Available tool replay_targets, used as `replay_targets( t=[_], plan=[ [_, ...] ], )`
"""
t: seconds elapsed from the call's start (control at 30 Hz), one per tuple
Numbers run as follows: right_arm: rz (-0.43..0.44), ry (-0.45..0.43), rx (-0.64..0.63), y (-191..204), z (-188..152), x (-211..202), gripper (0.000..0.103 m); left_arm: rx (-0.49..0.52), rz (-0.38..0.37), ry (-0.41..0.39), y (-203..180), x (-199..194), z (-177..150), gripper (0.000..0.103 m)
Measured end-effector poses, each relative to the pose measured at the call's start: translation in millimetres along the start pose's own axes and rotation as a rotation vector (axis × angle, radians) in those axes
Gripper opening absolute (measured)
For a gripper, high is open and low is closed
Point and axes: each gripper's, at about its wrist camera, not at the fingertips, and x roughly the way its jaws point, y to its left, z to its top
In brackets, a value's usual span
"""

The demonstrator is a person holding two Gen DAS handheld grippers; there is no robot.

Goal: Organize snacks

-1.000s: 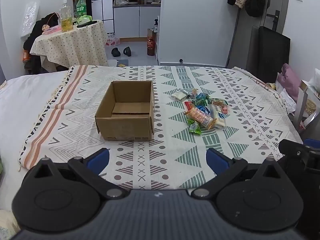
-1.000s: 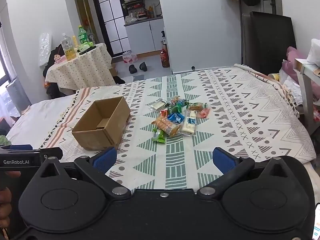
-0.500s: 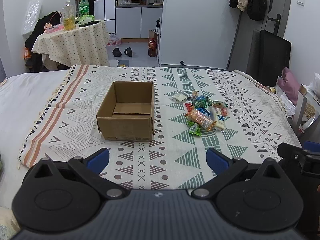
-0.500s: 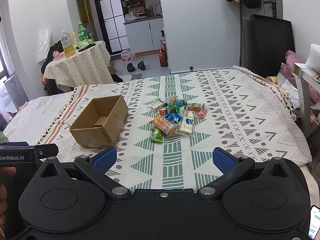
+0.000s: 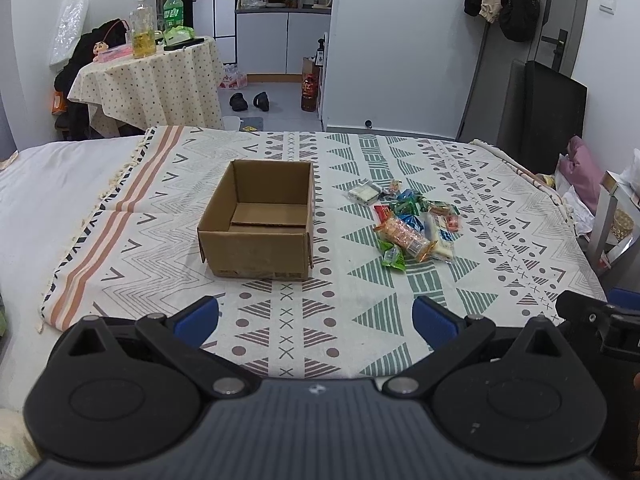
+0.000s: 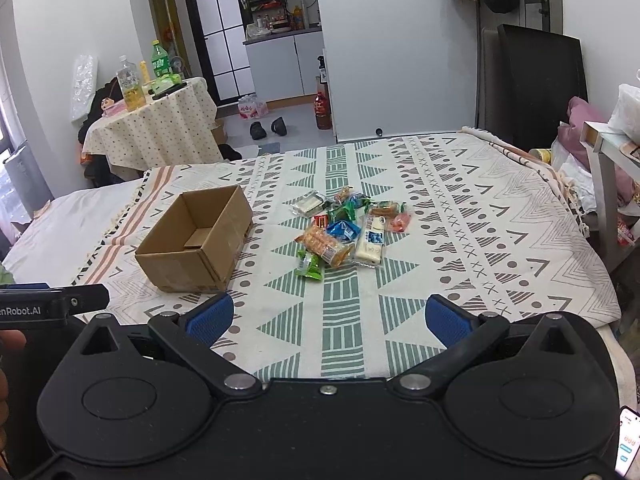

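Note:
An empty brown cardboard box (image 5: 260, 220) (image 6: 196, 244) stands on a patterned blanket (image 5: 360, 312) (image 6: 480, 216). To its right lies a pile of several wrapped snacks (image 5: 408, 220) (image 6: 344, 232), with a green packet (image 5: 392, 258) (image 6: 309, 265) nearest me. My left gripper (image 5: 316, 322) is open, held over the blanket's near edge in front of the box. My right gripper (image 6: 329, 318) is open too, well short of the pile. Neither holds anything.
A white sheet (image 5: 52, 200) covers the bed left of the blanket. A round table with bottles (image 5: 148, 72) stands beyond the bed. A metal stand (image 6: 604, 184) and pink bedding (image 6: 580, 120) crowd the right side. A phone (image 6: 628, 440) shows at the lower right.
Both wrist views have pulled back and risen slightly, so box and snacks sit a bit lower and farther. Both grippers stayed open.

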Motion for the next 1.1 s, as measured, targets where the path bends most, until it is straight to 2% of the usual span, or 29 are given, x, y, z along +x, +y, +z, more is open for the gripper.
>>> replay_targets(
  t=[1.1],
  plan=[
    [0.011, -0.008, -0.01, -1.0, -1.3, 1.4, 0.103, 0.014, -0.008, -0.007, -1.9, -1.5, 0.7, 0.103]
  ],
)
